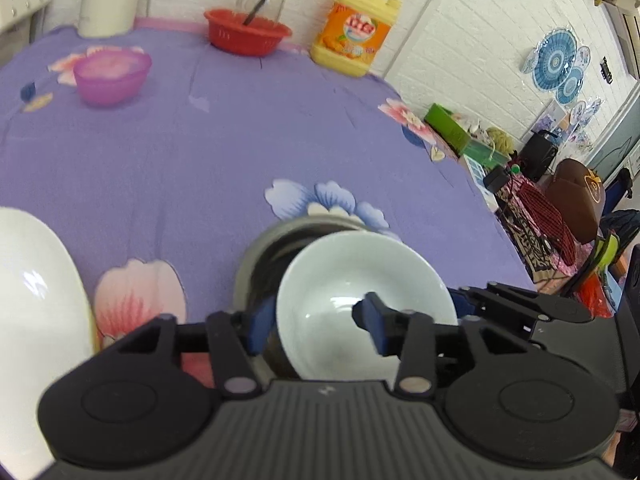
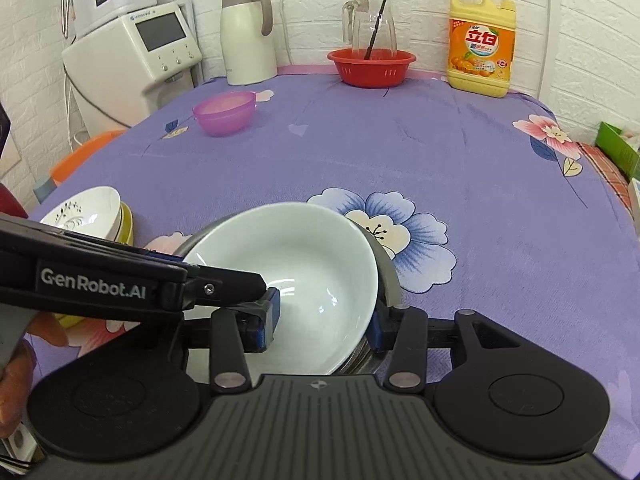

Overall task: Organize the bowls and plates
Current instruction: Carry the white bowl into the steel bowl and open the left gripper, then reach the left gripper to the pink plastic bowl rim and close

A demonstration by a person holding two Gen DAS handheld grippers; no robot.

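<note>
A plain white bowl [image 1: 340, 272] [image 2: 304, 248] sits tilted inside a steel bowl [image 1: 256, 256] [image 2: 390, 276] on the purple flowered cloth. My left gripper [image 1: 316, 326] [image 2: 222, 270] straddles the white bowl's left rim, one pad inside and one outside, with a gap on both sides, so it is open. My right gripper [image 2: 323, 324] [image 1: 464, 300] straddles the opposite rim the same way and is also open. Neither pair of pads presses on the bowl. At the left stands a patterned white bowl [image 2: 88, 212] [image 1: 32, 280] stacked in a yellow bowl [image 2: 128, 220].
Toward the back are a purple plastic bowl [image 2: 224, 114] [image 1: 110, 76], a red basket [image 2: 372, 66], a glass jug [image 2: 372, 20], a yellow detergent bottle [image 2: 480, 40] and a white thermos [image 2: 246, 36]. A person's hand [image 2: 16, 360] shows at the lower left. The table drops off on the right.
</note>
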